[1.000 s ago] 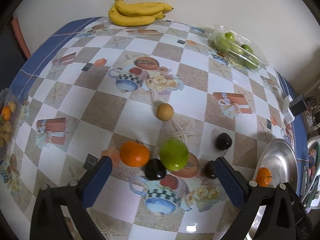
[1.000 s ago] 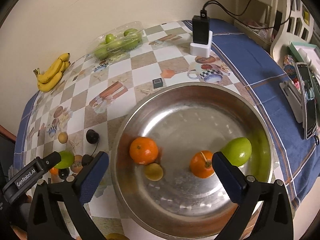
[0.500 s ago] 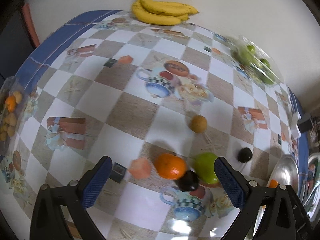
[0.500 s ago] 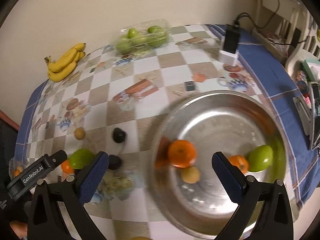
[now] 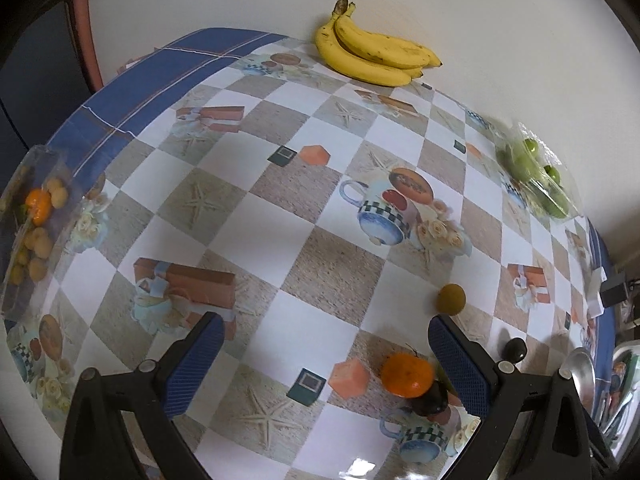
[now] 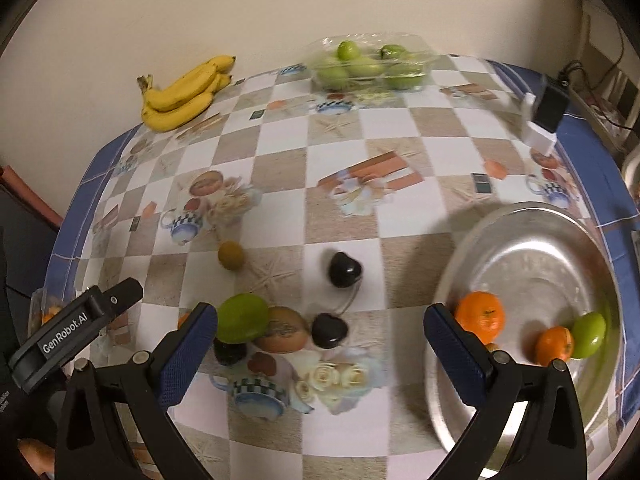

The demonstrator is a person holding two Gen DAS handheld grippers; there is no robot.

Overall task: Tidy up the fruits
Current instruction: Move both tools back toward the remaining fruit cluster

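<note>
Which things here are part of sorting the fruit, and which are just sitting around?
Part of the job: metal bowl, loose green fruit, orange, dark fruits, small brown fruit.

Lying about: black and white charger, banana bunch.

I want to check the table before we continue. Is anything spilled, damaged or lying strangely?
Nothing looks spilled or broken. Several fruits lie loose on the tablecloth outside the metal bowl: a green fruit, dark fruits and an orange.
</note>
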